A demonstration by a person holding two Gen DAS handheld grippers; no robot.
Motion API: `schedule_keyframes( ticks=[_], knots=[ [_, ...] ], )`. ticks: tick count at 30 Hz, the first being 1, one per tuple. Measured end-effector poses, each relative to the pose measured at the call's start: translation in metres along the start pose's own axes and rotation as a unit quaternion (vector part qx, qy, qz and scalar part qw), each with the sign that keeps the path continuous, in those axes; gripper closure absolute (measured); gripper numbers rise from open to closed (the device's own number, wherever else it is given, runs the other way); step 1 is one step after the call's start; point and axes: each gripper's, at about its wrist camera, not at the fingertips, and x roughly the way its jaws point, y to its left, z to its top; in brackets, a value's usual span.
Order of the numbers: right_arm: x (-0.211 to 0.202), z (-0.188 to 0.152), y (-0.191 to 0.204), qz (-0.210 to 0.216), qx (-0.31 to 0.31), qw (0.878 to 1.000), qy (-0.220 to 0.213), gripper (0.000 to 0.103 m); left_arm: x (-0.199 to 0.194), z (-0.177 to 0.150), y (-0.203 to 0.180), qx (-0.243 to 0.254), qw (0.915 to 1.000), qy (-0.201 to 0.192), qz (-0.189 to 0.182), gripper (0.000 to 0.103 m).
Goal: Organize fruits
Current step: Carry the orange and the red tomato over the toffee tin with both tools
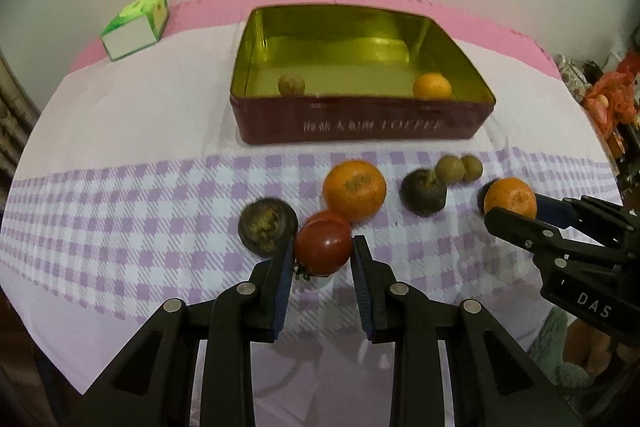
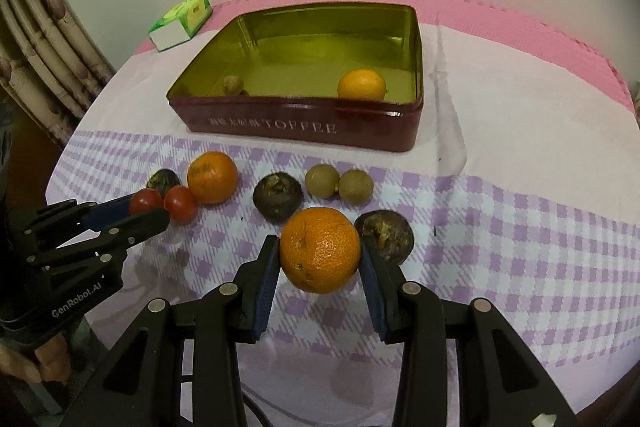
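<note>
Both grippers pitch steeply down — left gripper (image 1: 323, 259) clamps a tomato (image 1: 323, 247), right gripper (image 2: 320, 259) an orange (image 2: 320, 249) — over the checked tablecloth (image 2: 500, 227) near its front edge.

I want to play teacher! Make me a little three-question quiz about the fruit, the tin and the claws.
1. True or false: the tin has no fruit in it.
2. Which fruit does the left claw grip? A) an orange B) a tomato C) a small brown fruit
3. Fill in the blank: the right claw grips an ____.

Key
1. False. An orange and a small brown fruit lie in the tin.
2. B. The tomato sits between the left claw's pads, beside a second tomato on the cloth.
3. Orange. The held orange is pinched between the right claw's pads.
</note>
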Motion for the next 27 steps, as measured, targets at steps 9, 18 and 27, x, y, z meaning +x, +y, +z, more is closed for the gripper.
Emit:
schedule_keyframes(
  ticks=[9, 18, 27],
  knots=[
    [-0.017, 0.027, -0.002, 0.002, -0.004, 0.999, -0.036, 0.066, -0.013, 0.030, 0.012, -0.008, 0.9995, -0.031, 0.003, 0.073],
    [-0.015, 0.064, -0.001, -0.003, -0.019, 0.998, -0.060, 0.066, -0.009, 0.072, 0.014, -0.004, 0.9980, -0.061, 0.017, 0.073],
    [0.009, 0.096, -0.005, -0.010, -0.027, 0.998, -0.052, 0.066, 0.018, 0.104, 0.022, -0.009, 0.9982, -0.051, 0.031, 0.073]
  ],
)
